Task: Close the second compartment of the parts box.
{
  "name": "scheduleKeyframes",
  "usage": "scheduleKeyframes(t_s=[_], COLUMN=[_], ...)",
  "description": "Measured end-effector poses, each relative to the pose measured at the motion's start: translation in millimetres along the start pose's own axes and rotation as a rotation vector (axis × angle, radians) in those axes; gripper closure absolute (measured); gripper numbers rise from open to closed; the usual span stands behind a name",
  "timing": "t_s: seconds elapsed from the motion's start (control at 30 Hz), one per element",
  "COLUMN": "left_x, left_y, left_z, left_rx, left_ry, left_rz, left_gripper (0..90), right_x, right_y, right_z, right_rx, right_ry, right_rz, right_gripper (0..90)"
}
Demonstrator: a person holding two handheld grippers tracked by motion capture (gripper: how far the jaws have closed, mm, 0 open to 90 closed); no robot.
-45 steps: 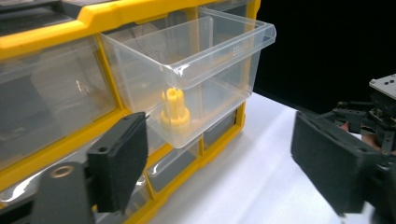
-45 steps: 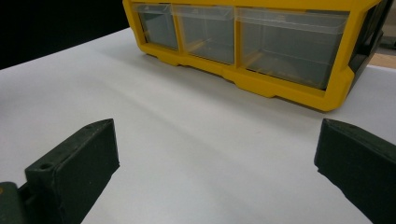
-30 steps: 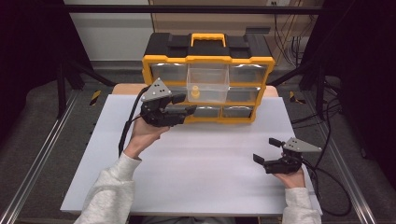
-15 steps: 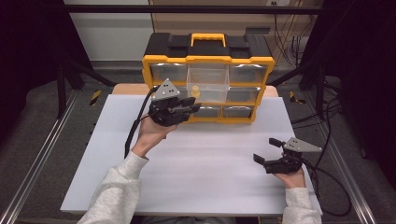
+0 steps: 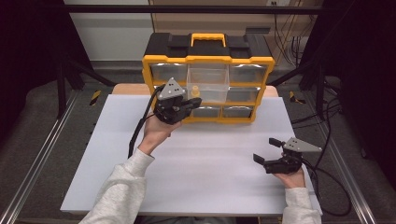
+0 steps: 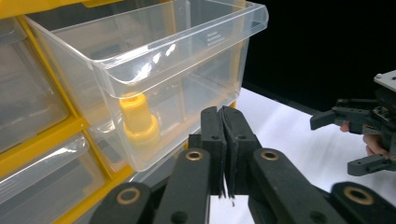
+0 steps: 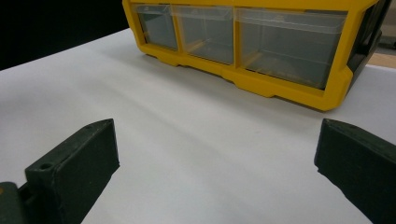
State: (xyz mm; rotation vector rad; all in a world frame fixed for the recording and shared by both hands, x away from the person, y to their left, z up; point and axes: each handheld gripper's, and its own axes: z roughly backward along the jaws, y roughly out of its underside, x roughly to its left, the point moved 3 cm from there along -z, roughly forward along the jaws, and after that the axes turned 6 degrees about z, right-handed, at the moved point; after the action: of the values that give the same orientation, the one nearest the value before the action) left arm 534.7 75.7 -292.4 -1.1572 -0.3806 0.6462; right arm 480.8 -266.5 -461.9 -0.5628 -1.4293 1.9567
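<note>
left gripper [image 6: 223,154]: jaws just closed tight, holding nothing | clear drawer [image 6: 154,70]: pulled out, just in front of it | yellow piece [image 6: 137,122]: inside drawer | right gripper [image 5: 270,150]: wide open, empty, far off

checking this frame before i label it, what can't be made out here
1. Yellow part in the open clear drawer: left gripper view, blurred through the plastic wall; high view, too small to identify.
2. Contents of the shut drawers: right gripper view, cloudy fronts hide them.
3. Organizer rear: high view, its own black top hides it.
4. Right gripper body: right gripper view, cut off by the bottom edge.
5. Left gripper is shut on nothing.
</note>
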Motion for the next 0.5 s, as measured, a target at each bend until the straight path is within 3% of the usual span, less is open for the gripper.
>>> scheduleKeyframes(t_s=[0.5], left_x=[4.6], left_y=[-1.1], left_z=[-14.5], left_rx=[0.003], left_ry=[-0.013], left_rz=[-0.017], left_gripper=[89.9], right_x=[-0.1], right_y=[-0.1], right_z=[0.1], right_rx=[-0.004], right_ry=[-0.001], right_rz=[0.000], right_gripper=[0.3])
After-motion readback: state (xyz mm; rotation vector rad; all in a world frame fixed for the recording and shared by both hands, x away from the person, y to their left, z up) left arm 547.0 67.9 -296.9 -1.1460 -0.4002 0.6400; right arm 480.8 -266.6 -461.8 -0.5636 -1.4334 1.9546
